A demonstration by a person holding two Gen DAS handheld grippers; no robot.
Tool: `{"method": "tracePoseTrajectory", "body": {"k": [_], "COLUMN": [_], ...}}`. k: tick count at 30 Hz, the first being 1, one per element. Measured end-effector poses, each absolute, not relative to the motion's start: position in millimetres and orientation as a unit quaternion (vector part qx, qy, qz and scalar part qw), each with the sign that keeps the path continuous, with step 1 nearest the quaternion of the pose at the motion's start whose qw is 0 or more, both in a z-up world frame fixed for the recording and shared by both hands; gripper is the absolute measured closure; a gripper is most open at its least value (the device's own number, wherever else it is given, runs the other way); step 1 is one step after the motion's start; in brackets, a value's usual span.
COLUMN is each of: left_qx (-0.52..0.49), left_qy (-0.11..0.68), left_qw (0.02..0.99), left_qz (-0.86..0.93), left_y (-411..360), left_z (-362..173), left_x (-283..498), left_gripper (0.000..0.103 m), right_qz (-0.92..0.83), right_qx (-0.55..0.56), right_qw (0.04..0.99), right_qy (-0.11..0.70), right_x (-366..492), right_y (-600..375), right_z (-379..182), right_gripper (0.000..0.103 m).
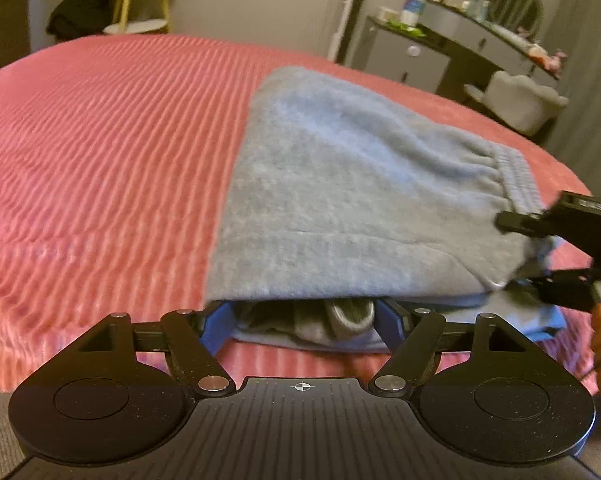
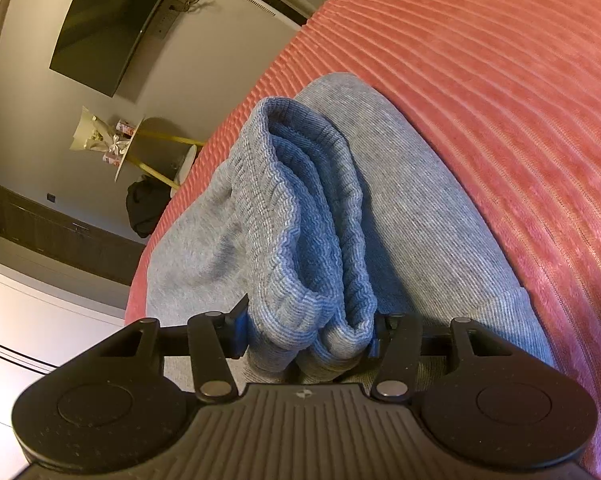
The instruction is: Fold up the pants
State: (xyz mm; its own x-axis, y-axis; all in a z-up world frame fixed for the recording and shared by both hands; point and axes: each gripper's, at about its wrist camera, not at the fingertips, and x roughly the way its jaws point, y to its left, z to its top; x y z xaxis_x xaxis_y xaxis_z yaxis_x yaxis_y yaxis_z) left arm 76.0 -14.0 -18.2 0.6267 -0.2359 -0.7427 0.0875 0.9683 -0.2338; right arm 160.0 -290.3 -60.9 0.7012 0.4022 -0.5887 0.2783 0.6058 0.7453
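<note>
Light blue-grey sweatpants (image 1: 340, 184) lie folded on the pink ribbed bedspread (image 1: 100, 152). My left gripper (image 1: 306, 320) has its blue fingers spread wide, slid under the near fold of the pants, with cloth bunched between them. My right gripper (image 1: 540, 256) shows at the right in the left wrist view, its fingers above and below the waistband corner. In the right wrist view the right gripper (image 2: 306, 336) has the bunched ribbed waistband (image 2: 300, 240) between its fingers, held tilted over the bedspread (image 2: 500, 100).
A dark dresser (image 1: 440, 48) with bottles and a pale chair (image 1: 516, 100) stand beyond the bed's right edge. A small round table with yellow legs (image 1: 140, 4) and a dark bag (image 1: 76, 12) stand at the far left. A wall TV (image 2: 112, 24) shows in the right wrist view.
</note>
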Motion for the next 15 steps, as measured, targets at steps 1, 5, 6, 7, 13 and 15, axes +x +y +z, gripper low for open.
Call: {"method": "tracePoseTrajectory", "body": {"k": [1, 5, 6, 7, 13, 15], "left_qx": [-0.091, -0.086, -0.088, -0.092, -0.095, -0.096], "left_qy": [0.428, 0.427, 0.426, 0.426, 0.428, 0.429], "left_qw": [0.895, 0.897, 0.897, 0.897, 0.896, 0.895], "left_qz": [-0.085, -0.078, -0.076, -0.075, -0.075, -0.075], "left_y": [-13.0, -12.8, -11.2, -9.9, -7.8, -8.0], "left_z": [-20.3, -20.8, -21.5, -21.7, -22.1, -21.9], "left_x": [77.7, 77.0, 77.3, 77.7, 77.8, 77.6], "left_gripper": [0.025, 0.029, 0.030, 0.031, 0.031, 0.031], "right_qz": [0.038, 0.039, 0.039, 0.039, 0.042, 0.045], "right_qx": [0.442, 0.438, 0.437, 0.434, 0.426, 0.434], "right_qw": [0.810, 0.812, 0.813, 0.815, 0.821, 0.816], "right_qy": [0.384, 0.384, 0.383, 0.381, 0.378, 0.380], "right_x": [160.2, 160.2, 159.8, 159.2, 157.1, 157.0], "right_y": [-289.6, -289.6, -289.5, -289.1, -288.6, -290.2], "right_z": [-60.2, -60.1, -60.0, -59.7, -58.0, -59.5], "right_gripper": [0.052, 0.051, 0.052, 0.052, 0.052, 0.049]}}
